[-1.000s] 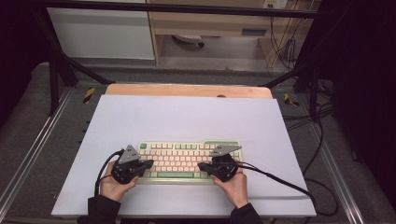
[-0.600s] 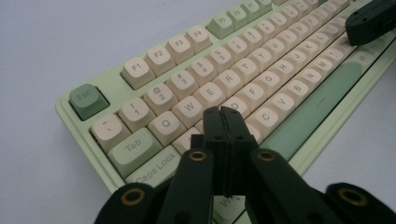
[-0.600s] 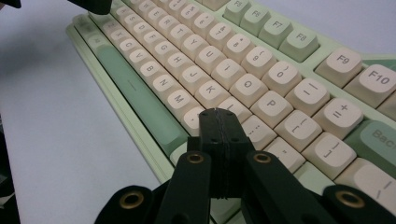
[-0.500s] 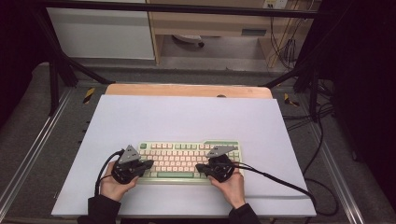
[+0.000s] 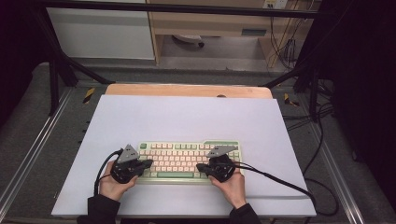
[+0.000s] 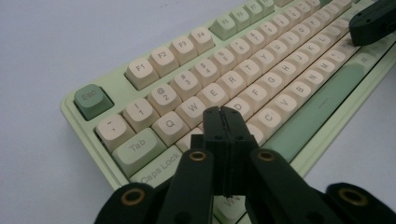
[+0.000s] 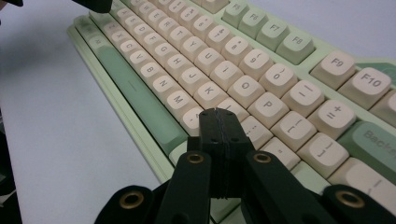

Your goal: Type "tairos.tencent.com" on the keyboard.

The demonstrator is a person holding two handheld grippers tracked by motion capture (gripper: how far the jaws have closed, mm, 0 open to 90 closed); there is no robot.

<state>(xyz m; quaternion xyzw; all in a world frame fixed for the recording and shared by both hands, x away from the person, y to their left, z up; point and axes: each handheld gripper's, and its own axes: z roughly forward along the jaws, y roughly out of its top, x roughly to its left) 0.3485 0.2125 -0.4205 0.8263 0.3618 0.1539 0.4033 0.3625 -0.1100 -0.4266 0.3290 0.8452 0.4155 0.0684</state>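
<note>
A pale green keyboard (image 5: 187, 158) with cream and green keys lies near the front of the table. My left gripper (image 5: 148, 164) rests over its left end, jaws shut with nothing between them; in the left gripper view the left gripper (image 6: 222, 112) points at the keys below W on the keyboard (image 6: 243, 79). My right gripper (image 5: 200, 167) sits over the right end, also shut and empty. In the right gripper view the right gripper (image 7: 217, 112) hovers at the keys below K and L of the keyboard (image 7: 224, 70). Whether the tips touch the keys I cannot tell.
The keyboard sits on a white table sheet (image 5: 187, 116) over a wooden board (image 5: 187, 89). Black cables (image 5: 280, 179) trail from both grippers across the sheet. Metal frame rails (image 5: 28, 149) run along both sides. Cabinets (image 5: 100, 32) stand beyond the table.
</note>
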